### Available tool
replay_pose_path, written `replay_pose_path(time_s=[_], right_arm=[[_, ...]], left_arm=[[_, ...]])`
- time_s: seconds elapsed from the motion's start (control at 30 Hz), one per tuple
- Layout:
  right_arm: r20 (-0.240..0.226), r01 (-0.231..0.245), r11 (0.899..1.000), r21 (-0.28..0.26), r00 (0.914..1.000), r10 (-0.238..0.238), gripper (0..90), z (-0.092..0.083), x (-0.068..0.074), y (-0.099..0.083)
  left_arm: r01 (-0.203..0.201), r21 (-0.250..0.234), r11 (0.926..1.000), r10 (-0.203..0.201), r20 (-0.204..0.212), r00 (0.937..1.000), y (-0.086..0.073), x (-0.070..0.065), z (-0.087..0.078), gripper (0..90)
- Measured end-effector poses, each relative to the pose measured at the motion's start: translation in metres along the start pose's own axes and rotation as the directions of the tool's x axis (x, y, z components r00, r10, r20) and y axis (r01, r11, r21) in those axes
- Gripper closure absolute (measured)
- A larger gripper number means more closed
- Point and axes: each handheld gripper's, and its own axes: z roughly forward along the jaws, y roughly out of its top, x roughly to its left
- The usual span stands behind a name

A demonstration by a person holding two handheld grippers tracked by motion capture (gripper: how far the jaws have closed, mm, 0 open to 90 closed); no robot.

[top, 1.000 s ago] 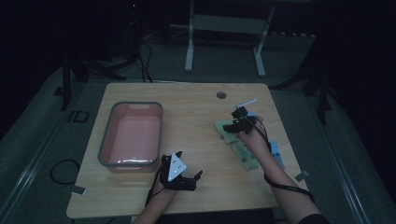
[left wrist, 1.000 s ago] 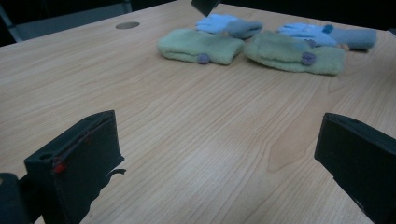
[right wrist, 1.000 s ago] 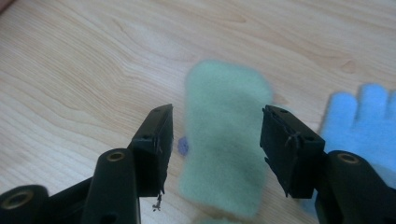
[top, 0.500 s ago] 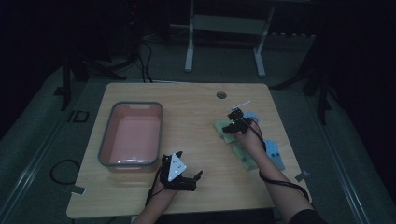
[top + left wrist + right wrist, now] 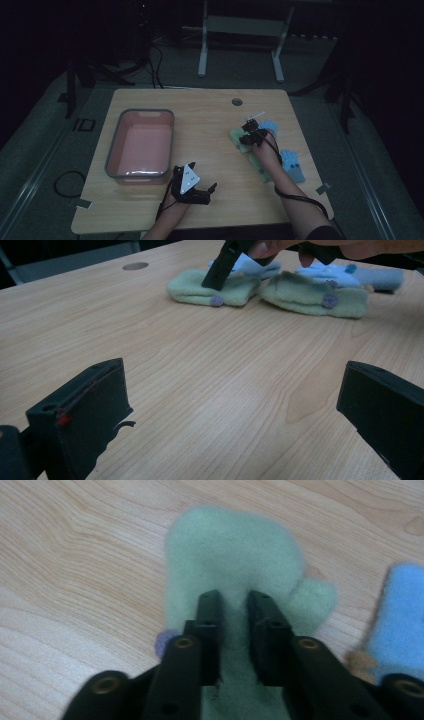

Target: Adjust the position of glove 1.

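From above, the right gripper (image 5: 251,136) sat on a green mitten (image 5: 235,565); its own view showed its fingers, just closing, pinching the fleece. The left gripper (image 5: 235,410) fingers stood apart over the bare table (image 5: 200,375).

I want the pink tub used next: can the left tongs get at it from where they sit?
Probably yes. The left tongs rest open on the table just beside the near right corner of the pink tub, with bare wood between them. The mittens and the right tongs lie off to the other side.
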Motion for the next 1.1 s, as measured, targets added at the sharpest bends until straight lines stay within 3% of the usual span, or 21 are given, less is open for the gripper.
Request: replay_pose_path(time_s=[0.33,0.73,0.77,1.03,1.1], right_arm=[[-0.001,-0.021,1.000,-0.018,0.9998,0.021,85.3,-0.008,0.003,0.008],[0.012,-0.050,0.995,-0.086,0.9986,0.052,85.7,-0.051,0.025,0.015],[0.001,-0.073,0.992,-0.104,0.9973,0.073,85.8,-0.060,0.030,0.011],[0.020,-0.039,0.983,-0.179,0.9989,0.043,85.8,-0.096,0.060,-0.006],[0.007,-0.053,0.980,-0.191,0.9984,0.055,85.8,-0.100,0.063,-0.008]], left_arm=[[0.003,0.007,1.0000,-0.003,0.001,1.0000,0.000,0.001,0.000,0.5],[0.004,0.025,0.9997,-0.004,-0.001,1.0000,0.001,0.001,0.002,0.5],[0.001,0.024,0.9997,-0.001,-0.003,1.0000,0.001,0.001,0.002,0.5],[0.018,0.034,0.9993,-0.018,0.002,0.9998,0.001,0.002,0.003,0.5],[0.010,0.041,0.9991,-0.010,0.000,1.0000,0.002,0.002,0.003,0.5]])
